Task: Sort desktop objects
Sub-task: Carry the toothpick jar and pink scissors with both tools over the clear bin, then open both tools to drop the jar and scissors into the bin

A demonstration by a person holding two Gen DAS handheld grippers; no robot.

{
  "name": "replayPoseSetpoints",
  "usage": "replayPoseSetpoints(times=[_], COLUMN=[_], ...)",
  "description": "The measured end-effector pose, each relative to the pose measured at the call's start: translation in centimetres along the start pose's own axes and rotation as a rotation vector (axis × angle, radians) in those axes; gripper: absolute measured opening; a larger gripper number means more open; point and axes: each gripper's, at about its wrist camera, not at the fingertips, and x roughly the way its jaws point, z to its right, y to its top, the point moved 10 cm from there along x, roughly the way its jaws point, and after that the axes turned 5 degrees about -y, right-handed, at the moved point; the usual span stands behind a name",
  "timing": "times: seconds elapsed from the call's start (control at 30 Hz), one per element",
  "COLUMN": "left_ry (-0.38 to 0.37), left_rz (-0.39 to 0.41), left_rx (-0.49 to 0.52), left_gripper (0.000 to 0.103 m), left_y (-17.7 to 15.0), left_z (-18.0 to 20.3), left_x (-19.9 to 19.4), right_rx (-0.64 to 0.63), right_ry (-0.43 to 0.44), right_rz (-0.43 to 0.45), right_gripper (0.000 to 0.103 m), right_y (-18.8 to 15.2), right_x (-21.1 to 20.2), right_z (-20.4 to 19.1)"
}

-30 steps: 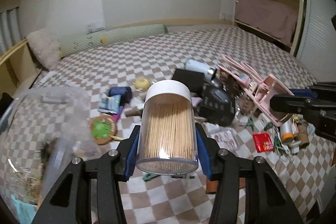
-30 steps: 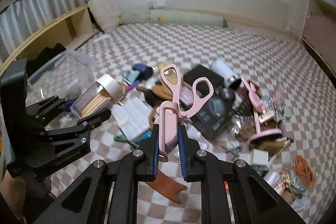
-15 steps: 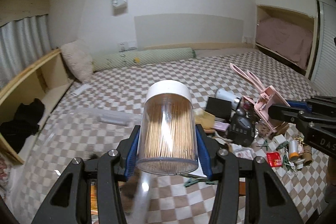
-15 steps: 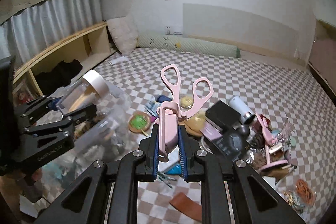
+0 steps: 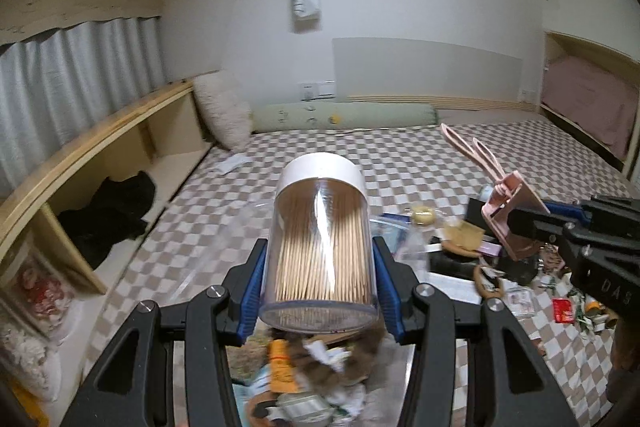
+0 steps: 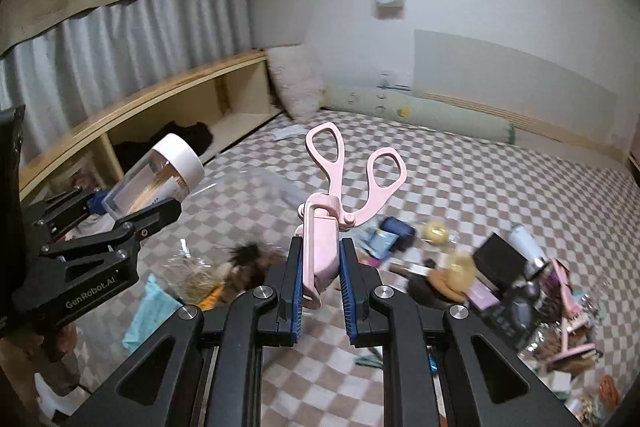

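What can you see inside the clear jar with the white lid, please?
The clear jar is packed with thin wooden sticks standing lengthwise. Their far ends are hidden under the white lid.

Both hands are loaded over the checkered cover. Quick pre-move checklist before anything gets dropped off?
1. Left tongs clamped on the toothpick jar, blue pads on both sides: ok.
2. Jar's white lid on: ok.
3. Right tongs clamped on the pink scissors, sheathed end between the pads, handles pointing away: ok.
4. The two tongs apart, loads not touching: ok.
5. Clear bin below the jar has room: cannot tell, it is blurred and already holds clutter.
6. Where the scissors should go: cannot tell.
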Motion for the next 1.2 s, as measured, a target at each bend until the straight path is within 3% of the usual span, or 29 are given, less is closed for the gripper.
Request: replayPoseSetpoints(times=[0.23, 0.53, 0.8, 0.97, 1.2], left_ry=[0.063, 0.093, 0.049, 0.047, 0.047], left_rz=[-0.038, -0.183, -0.35, -0.408, -0.517], left_rx=[-0.05, -0.146, -0.174, -0.185, -0.196], left_gripper=[0.049, 0.049, 0.049, 0.049, 0.049], left_y=[-2.2, -7.8, -12.6, -13.2, -14.7], left_z=[-4.8, -9.4, -8.3, -8.1, -7.6], left_x=[-0.3, 2.3, 5.6, 6.2, 7.0], right_rx=[-0.068, -0.079, -0.122, -0.119, -0.125], right_ry=[0.045, 0.075, 0.08, 0.083, 0.099], right_rz=[-0.054, -0.194, -0.293, -0.384, -0.412], right_gripper=[0.017, 0.017, 0.017, 0.017, 0.017], right_y=[-0.9, -4.0, -7.3, -9.4, -9.6], right_x=[2.8, 7.9, 11.0, 13.2, 13.9], right_z=[-5.0, -8.2, -9.2, -9.4, -9.9])
